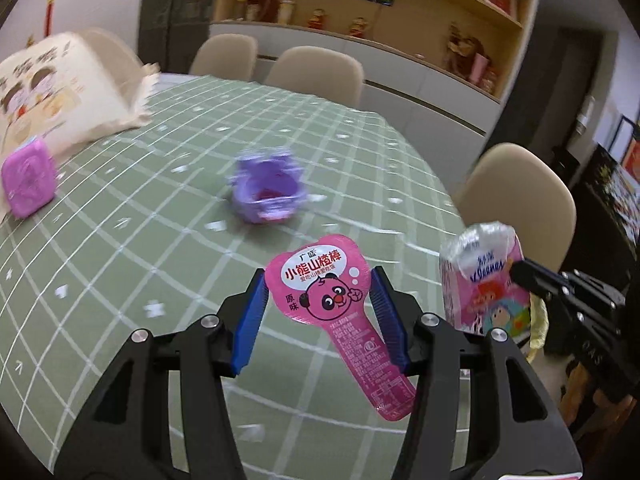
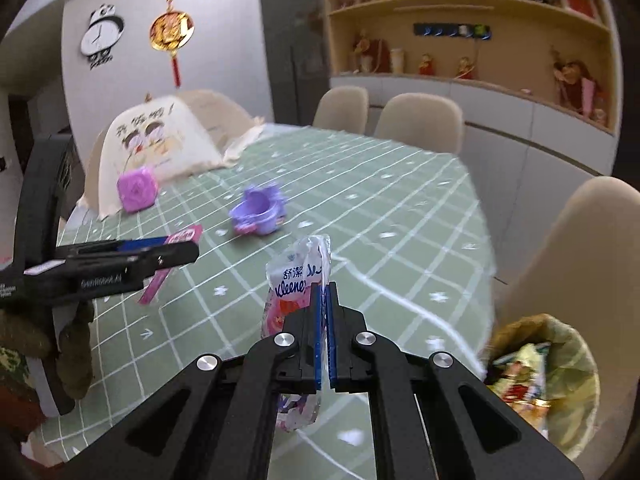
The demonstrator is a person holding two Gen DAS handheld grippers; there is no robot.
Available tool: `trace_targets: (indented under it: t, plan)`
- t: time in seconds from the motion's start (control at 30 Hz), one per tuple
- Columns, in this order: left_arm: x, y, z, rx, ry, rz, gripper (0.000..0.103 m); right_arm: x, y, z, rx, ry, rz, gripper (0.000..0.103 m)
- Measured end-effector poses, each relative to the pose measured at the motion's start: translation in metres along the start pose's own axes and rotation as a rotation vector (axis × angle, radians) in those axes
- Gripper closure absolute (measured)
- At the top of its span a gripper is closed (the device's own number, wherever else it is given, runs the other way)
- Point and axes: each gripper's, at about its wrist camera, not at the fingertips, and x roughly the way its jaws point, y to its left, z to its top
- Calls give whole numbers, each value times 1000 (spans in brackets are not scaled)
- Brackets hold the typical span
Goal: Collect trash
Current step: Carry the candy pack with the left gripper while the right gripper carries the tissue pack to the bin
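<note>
Closest to the left wrist camera, the left gripper (image 1: pixel 318 312) holds a pink snack lid (image 1: pixel 326 292) with a cartoon bear face; its blue pads stand partly apart, pressed against the two edges of the lid's broad head, and the lid's narrow tail hangs down toward the camera. Nearest the right wrist camera, the right gripper (image 2: pixel 324 312) has its blue pads drawn together on a crumpled Kleenex tissue packet (image 2: pixel 294 280), which sticks up past the tips and droops out below them.

Both pieces of trash appear lifted clear of the green checked tablecloth (image 1: pixel 120 260), so the step in hand looks like carrying them to the bin. What comes next calls for swinging each gripper over to the lined waste bin (image 2: pixel 576 344) off the near right edge of the table, bringing the tips above its mouth, and only then parting the pads; the thin lid, gripped just by its edges, could slip or flutter aside if tilted.

Still on the table are a purple crumpled cup (image 1: pixel 266 190) near the middle and a pink square container (image 1: pixel 28 188) at the far left beside a printed cloth bag (image 1: pixel 60 88).

Only the right wrist view shows the bin, already holding wrappers, along with a gloved hand (image 2: pixel 76 344) under the left gripper. Only the left wrist view shows the lid's printed face and how the pads sit on it.
</note>
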Motion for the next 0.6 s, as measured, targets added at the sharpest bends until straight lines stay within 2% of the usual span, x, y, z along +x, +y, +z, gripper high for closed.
trace_targets:
  t: [0.23, 0.37, 0.6]
  plan:
    - [21, -82, 2, 114, 31, -101, 54, -41, -66, -18, 69, -42, -103, 98]
    - [36, -134, -3, 182, 54, -176, 54, -67, -110, -34, 110, -53, -197, 98]
    - [83, -212, -16, 261, 126, -274, 54, -87, -172, -62, 153, -30, -334, 98]
